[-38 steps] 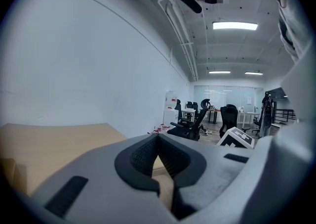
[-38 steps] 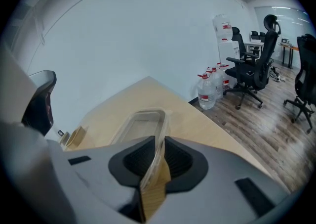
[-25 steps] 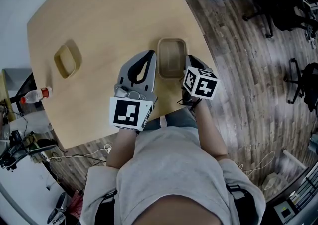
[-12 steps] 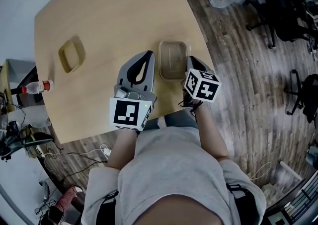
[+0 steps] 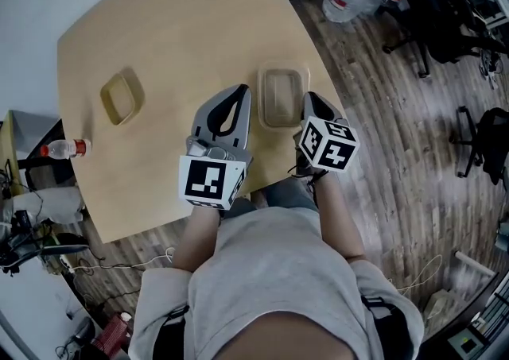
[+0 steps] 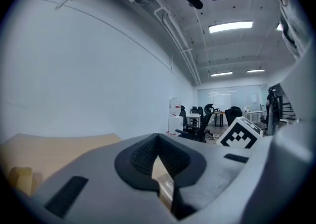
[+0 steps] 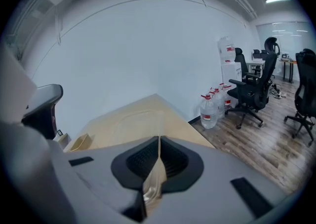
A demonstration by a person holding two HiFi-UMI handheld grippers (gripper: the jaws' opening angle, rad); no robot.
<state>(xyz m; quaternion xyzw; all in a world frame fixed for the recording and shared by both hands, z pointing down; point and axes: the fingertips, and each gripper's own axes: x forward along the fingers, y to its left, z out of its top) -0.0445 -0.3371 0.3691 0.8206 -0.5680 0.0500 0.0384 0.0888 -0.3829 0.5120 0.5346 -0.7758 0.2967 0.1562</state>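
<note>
Your right gripper point(image 7: 158, 145) is clenched on the wall of the clear container point(image 5: 280, 96), which lies near the counter's point(image 5: 175, 25) right edge. Your left gripper point(image 6: 158, 138), closed and empty, sits just beside it. Grasp judged complete; container not yet carried anywhere.

White wall point(image 7: 123, 45), plank floor point(image 5: 382, 112), black office chairs point(image 7: 254, 89).
</note>
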